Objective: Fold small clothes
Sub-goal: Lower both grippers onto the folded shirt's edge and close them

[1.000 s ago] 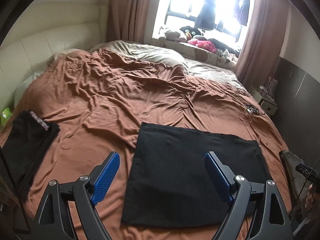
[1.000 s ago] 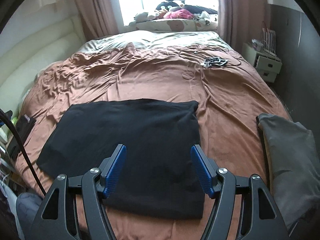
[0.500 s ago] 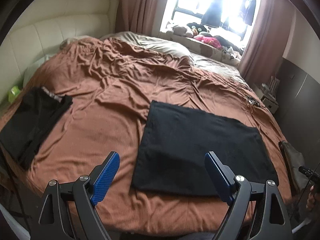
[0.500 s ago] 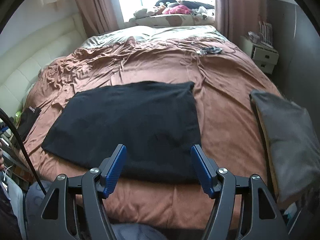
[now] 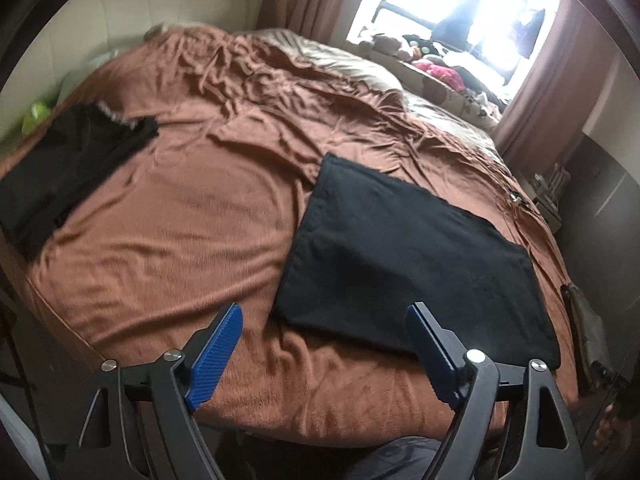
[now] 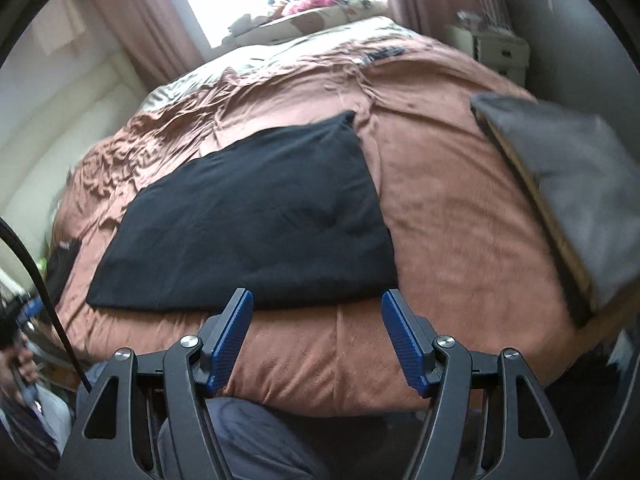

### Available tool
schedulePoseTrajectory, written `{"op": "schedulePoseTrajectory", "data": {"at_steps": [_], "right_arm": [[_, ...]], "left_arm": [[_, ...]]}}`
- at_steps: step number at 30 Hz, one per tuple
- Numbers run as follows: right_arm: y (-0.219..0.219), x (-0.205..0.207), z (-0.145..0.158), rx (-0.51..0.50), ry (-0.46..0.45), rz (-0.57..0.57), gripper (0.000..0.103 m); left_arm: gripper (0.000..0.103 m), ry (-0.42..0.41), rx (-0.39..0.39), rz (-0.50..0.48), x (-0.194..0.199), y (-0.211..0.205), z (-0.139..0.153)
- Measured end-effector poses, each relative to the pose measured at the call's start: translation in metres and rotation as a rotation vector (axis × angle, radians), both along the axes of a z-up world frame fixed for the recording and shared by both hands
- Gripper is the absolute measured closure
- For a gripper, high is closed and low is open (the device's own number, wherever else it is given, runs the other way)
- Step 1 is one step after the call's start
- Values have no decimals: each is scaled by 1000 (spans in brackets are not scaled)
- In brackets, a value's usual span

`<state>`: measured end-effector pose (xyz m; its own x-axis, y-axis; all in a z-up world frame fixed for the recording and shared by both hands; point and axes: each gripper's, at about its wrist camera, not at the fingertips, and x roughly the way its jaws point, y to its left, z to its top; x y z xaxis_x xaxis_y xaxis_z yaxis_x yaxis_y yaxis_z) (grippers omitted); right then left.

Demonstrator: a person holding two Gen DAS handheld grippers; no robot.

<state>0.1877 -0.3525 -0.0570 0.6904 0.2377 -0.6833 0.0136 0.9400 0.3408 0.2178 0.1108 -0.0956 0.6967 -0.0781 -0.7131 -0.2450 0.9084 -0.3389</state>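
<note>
A black garment [image 5: 408, 256] lies folded flat as a rectangle on the brown bedspread [image 5: 192, 216]; the right wrist view shows the same black garment [image 6: 256, 216] near the bed's front edge. My left gripper [image 5: 324, 320] hovers short of its near left corner, jaws closing a little, nothing between the blue pads. Over the bed's front edge my right gripper [image 6: 316, 302] stands open and empty, just short of the garment's near right edge. A second dark garment [image 5: 68, 168] lies at the bed's left side.
A grey cushion [image 6: 568, 196] rests on the bed's right edge. A window sill with soft toys [image 5: 436, 68] is at the far end, and a bedside cabinet [image 6: 496, 48] stands at the right. A person's legs [image 6: 240, 440] show below the bed edge.
Both grippers have pulled back from over the black garment toward the bed's front edge and sunk lower. The garment lies unmoved. The views have rolled somewhat.
</note>
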Motion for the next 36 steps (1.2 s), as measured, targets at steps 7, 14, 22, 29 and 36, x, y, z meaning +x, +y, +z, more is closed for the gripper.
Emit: {"op": "schedulePoseTrajectory", "data": {"at_steps": [7, 14, 22, 29, 36], "right_arm": [[-14, 18, -35, 162, 37, -73, 42], [-33, 33, -80, 342, 91, -162, 57], [-40, 44, -96, 419, 82, -205, 57], [-34, 47, -105, 431, 66, -216, 57], [-35, 50, -108, 398, 57, -246, 83]], "left_arm": [[30, 47, -127, 54, 7, 14, -40], [45, 71, -263, 96, 18, 26, -69], [56, 102, -378, 161, 26, 36, -94], [63, 118, -424, 205, 38, 40, -110], [86, 109, -409, 245, 45, 44, -114]]}}
